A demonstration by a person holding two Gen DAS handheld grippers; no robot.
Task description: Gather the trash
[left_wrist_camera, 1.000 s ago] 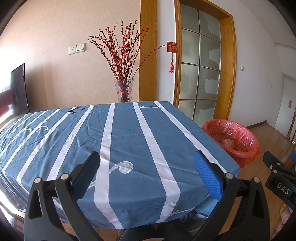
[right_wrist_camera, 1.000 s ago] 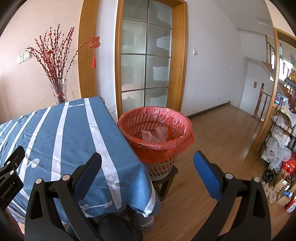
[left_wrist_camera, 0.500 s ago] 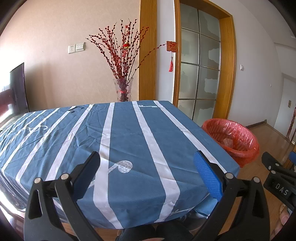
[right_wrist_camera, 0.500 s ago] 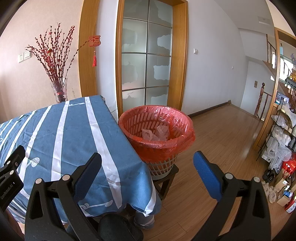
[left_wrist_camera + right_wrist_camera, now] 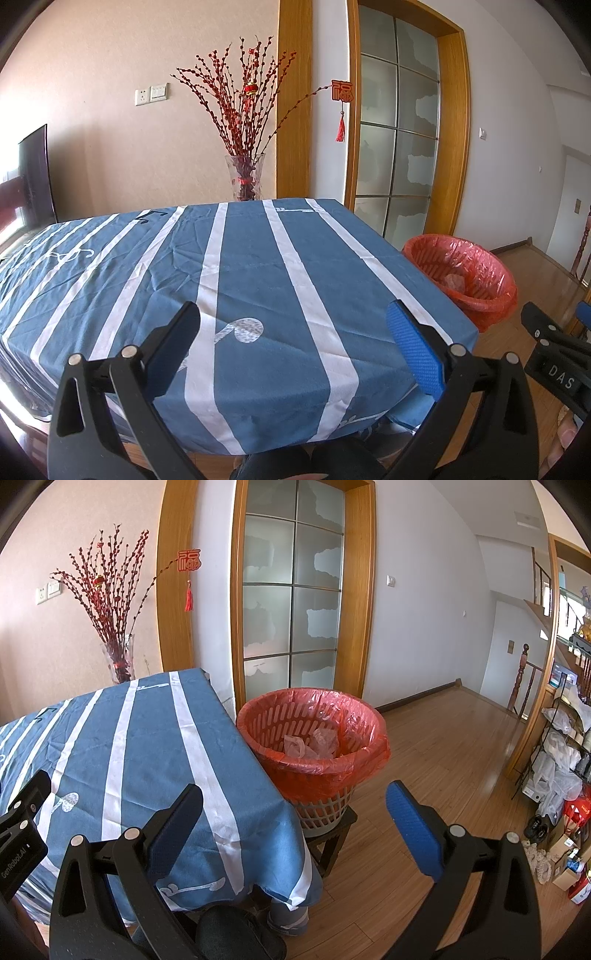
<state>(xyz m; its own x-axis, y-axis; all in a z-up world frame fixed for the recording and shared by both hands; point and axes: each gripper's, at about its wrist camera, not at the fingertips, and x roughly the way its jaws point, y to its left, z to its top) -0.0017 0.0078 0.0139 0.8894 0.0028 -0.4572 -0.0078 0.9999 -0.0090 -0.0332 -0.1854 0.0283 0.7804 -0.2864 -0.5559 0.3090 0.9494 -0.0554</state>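
Your left claw (image 5: 291,332) hangs over the near edge of the counter (image 5: 280,266), its jaws spread wide and holding nothing; below it lies the blue cloth (image 5: 258,288) with white stripes and a pale music note between the fingers; no loose trash shows on the cloth in either view. Your right claw (image 5: 293,814) is just as wide open and empty; it points past the counter's corner toward the bin (image 5: 314,753), which shows in the gap between its fingers.

The bin is a pale slotted basket lined with a red bag (image 5: 332,771); it stands on a dark stool (image 5: 332,834) on the wood floor (image 5: 436,760), just beside the counter's right edge; whether it touches the hanging cloth you cannot tell. Inside it lie two crumpled pale wads of trash (image 5: 310,744), down against the far wall of the liner; from the left view only a scrap of them shows through the bin's mouth.

At the far side of the counter a glass vase (image 5: 245,177) of red twigs stands against the wall; a frosted glass door (image 5: 291,602) in a wood frame stands behind the bin; at the right, shelves (image 5: 561,753) carry bags and boxes. Part of the other claw shows at the edge of each view.
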